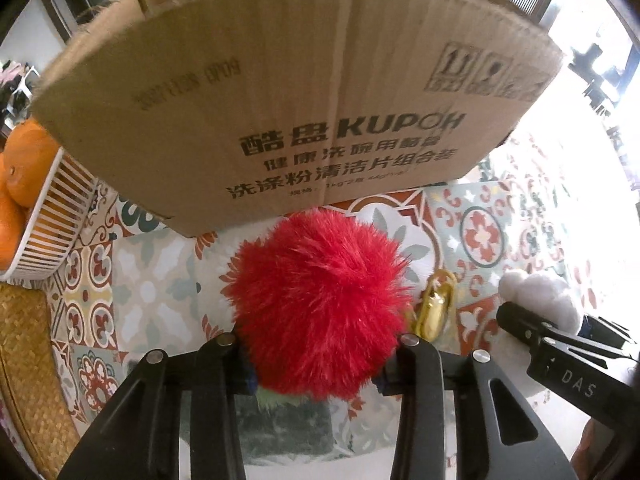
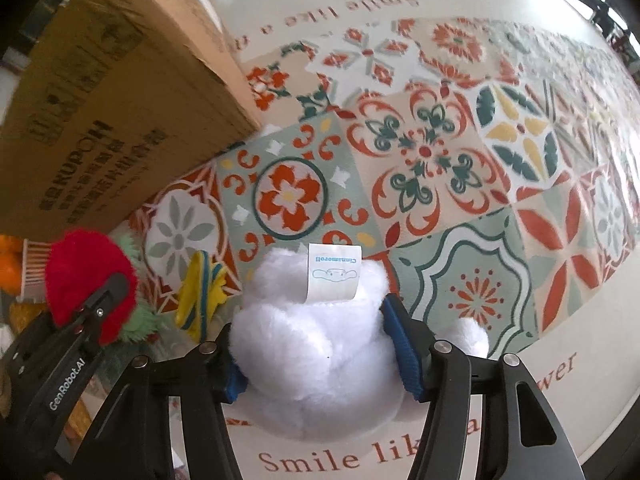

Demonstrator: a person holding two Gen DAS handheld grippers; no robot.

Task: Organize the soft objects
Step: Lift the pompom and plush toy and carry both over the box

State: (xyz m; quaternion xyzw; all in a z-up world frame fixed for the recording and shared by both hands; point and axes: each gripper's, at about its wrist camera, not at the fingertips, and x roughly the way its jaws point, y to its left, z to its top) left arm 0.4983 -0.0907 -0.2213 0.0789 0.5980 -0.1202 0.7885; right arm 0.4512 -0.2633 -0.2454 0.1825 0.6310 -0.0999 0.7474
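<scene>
Grippers: we count two. Our left gripper (image 1: 316, 360) is clamped on the red fluffy toy (image 1: 320, 304); our right gripper (image 2: 320, 356) is clamped on the white plush toy (image 2: 320, 344).
Soft objects: we count two. A green fringe shows under the red fur in the right wrist view.
Red toy, place: it sits between our left fingers, just in front of the cardboard box (image 1: 280, 92), above the patterned tablecloth (image 1: 160, 292).
Red toy, axis: it reads as a round ball, so we cannot tell a long axis. A gold clasp (image 1: 434, 306) shows just to its right.
White toy, place: it sits between the blue pads (image 2: 404, 352) of our right gripper, low over the cloth, near the red toy.
White toy, direction: its paper tag (image 2: 334, 272), printed Cinnamoroll, stands at the far side, pointing away from us. We cannot tell its long axis.
Box: one, printed KUPOH.
Oranges (image 1: 24, 168): at least two, in one white slatted basket (image 1: 56, 224).
Yellow and blue piece (image 2: 200, 296): one, between the two toys.
</scene>
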